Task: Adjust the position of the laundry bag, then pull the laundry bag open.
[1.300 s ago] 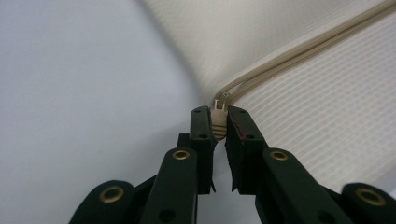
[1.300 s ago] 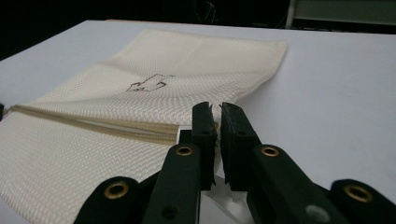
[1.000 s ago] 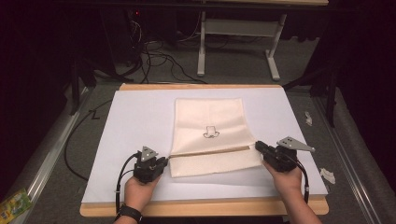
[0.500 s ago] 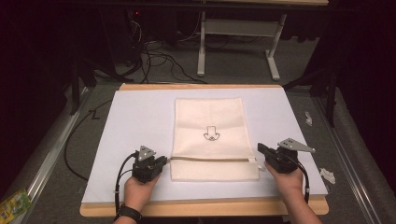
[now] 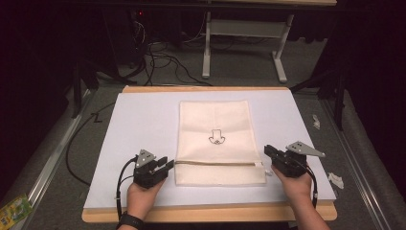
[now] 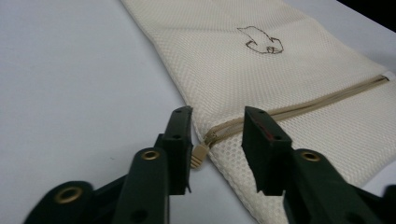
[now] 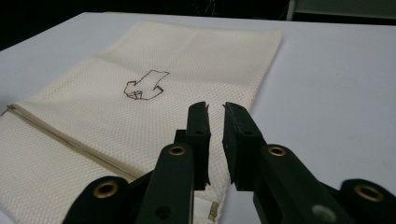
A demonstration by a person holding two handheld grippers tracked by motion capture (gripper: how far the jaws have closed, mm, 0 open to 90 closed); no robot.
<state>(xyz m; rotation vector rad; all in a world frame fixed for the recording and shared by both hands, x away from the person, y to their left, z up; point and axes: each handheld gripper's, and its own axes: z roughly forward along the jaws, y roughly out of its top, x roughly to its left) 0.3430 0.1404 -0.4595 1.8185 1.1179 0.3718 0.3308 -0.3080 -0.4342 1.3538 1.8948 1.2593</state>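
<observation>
A cream mesh zip bag (image 5: pixel 215 120) lies flat on the white table cover (image 5: pixel 143 124), with a small dark emblem (image 5: pixel 215 137) at its middle and a tan zipper (image 5: pixel 215 163) across its near part. My left gripper (image 5: pixel 165 166) is open at the zipper's left end. In the left gripper view its jaws straddle the bag's corner (image 6: pixel 233 140), and the zipper pull (image 6: pixel 198 156) lies by the left jaw. My right gripper (image 5: pixel 269 152) stands just off the bag's right edge. Its jaws (image 7: pixel 215 109) are a narrow gap apart with nothing between them, over the bag (image 7: pixel 140 107).
The table's wooden front edge (image 5: pixel 206 212) runs below both hands. Crumpled white scraps (image 5: pixel 335 179) lie on the grey floor at the right. Cables (image 5: pixel 158 52) and a desk frame (image 5: pixel 239 43) sit beyond the far edge. A green packet (image 5: pixel 12 211) lies at the bottom left.
Both grippers held the bag's near part raised and stretched. It now lies flat, and both grippers have let go and drawn slightly outward.
</observation>
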